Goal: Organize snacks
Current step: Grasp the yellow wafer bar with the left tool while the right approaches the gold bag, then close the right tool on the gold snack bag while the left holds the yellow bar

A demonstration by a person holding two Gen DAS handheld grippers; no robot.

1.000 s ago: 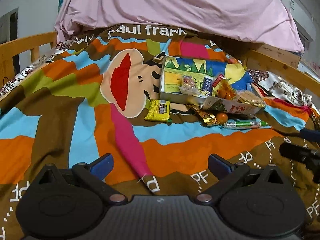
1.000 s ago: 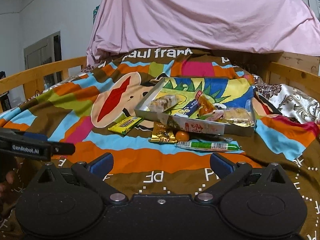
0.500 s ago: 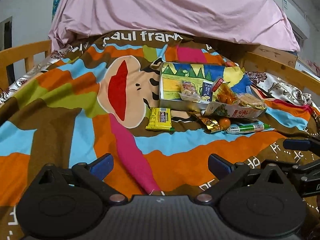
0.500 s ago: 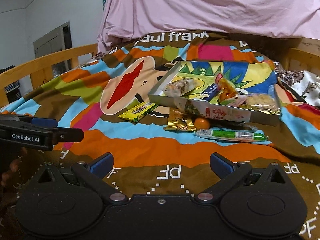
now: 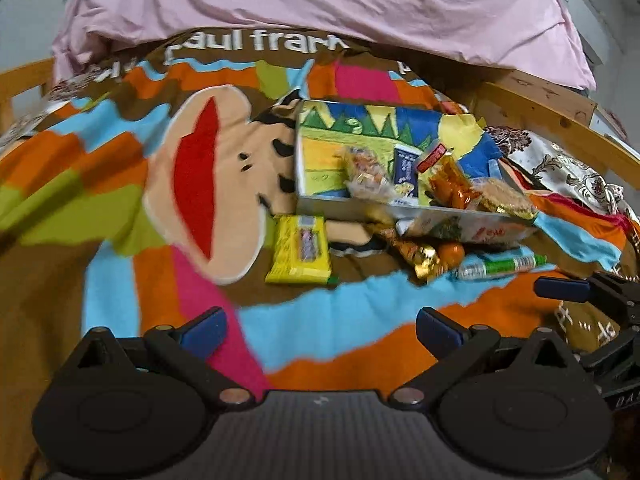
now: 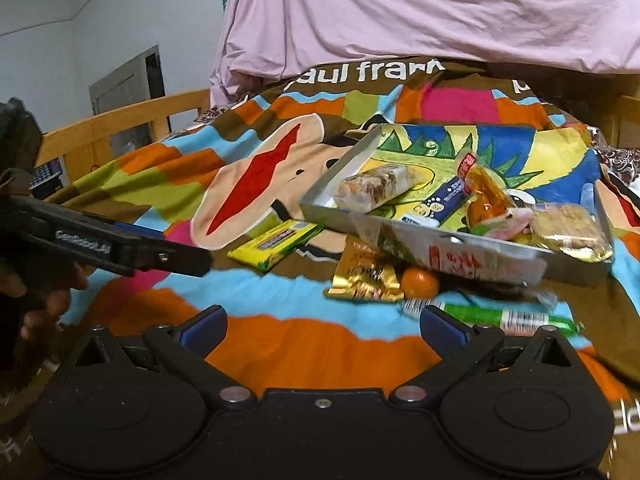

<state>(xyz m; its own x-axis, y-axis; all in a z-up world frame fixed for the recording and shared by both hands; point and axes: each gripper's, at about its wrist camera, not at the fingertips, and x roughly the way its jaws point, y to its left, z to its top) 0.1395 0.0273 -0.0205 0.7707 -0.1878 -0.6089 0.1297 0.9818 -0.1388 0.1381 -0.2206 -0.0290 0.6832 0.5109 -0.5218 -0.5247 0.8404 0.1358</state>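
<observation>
While several snacks already lie in the tray [image 6: 320,204], the yellow bar [image 5: 300,250], gold packet [image 6: 366,276], orange ball [image 6: 420,282] and green stick [image 6: 508,316] wait lower centre; both the left gripper [image 5: 320,326] and right gripper [image 6: 322,326] gape empty.

Dim indoor light with saturated colours and soft shadows. Motion blur smears the blanket [image 5: 120,184] and snacks [image 6: 372,276] in both views, while fisheye distortion bends the edges and blackens the corners

Bed [image 5: 120,208] with snack tray [image 5: 340,204]
</observation>
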